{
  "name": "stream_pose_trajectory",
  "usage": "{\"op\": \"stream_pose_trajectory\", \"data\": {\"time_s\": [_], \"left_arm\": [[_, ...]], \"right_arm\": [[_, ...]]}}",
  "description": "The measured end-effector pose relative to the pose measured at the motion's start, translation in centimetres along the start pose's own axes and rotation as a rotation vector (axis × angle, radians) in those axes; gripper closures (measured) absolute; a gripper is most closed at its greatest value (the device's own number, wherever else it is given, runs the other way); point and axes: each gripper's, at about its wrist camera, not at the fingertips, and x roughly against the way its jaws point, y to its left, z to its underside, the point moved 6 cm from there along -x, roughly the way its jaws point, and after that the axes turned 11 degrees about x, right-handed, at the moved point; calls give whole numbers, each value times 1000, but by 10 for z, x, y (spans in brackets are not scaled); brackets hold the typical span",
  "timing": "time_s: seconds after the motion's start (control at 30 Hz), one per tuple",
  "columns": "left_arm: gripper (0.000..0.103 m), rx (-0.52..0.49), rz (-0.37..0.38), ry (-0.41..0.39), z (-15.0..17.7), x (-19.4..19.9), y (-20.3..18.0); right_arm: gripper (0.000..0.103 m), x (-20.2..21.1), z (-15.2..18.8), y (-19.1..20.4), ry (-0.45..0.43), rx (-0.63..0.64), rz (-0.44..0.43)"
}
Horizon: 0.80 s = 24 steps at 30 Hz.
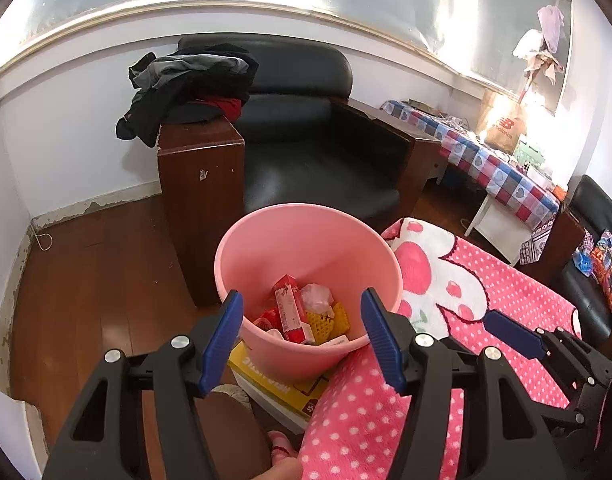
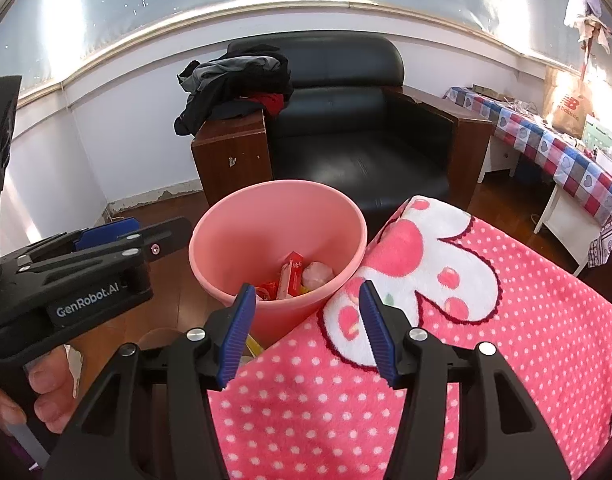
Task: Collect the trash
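A pink bin (image 1: 306, 240) (image 2: 273, 220) stands on the floor against a pink dotted blanket (image 1: 486, 288) (image 2: 486, 320). Inside lie a red carton (image 1: 291, 308) (image 2: 291, 276), a crumpled white tissue (image 1: 316, 296) (image 2: 318, 272) and a yellow foam net (image 1: 332, 320). My left gripper (image 1: 303, 324) hovers over the bin's near rim, open, with nothing between its blue pads. My right gripper (image 2: 306, 320) is open too, empty, above the bin's near right rim and the blanket edge. In the right wrist view, a hand (image 2: 45, 396) holds the left gripper at the left.
A black armchair (image 1: 306, 152) with wooden arms stands behind the bin, clothes (image 1: 189, 88) piled on its left arm. A yellow box (image 1: 273, 380) lies under the bin's near side. A checked-cloth table (image 1: 498, 168) with a paper bag (image 1: 502, 124) is at the right. Wooden floor (image 1: 97, 280) stretches left.
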Motion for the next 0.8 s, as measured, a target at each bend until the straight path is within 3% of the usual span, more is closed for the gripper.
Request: {"op": "stream_pose_trajectory", "data": {"time_s": [0.8], "left_arm": [[43, 5, -8, -16, -2, 5, 7]], "right_arm": [[49, 9, -5, -12, -45, -56, 34]]}}
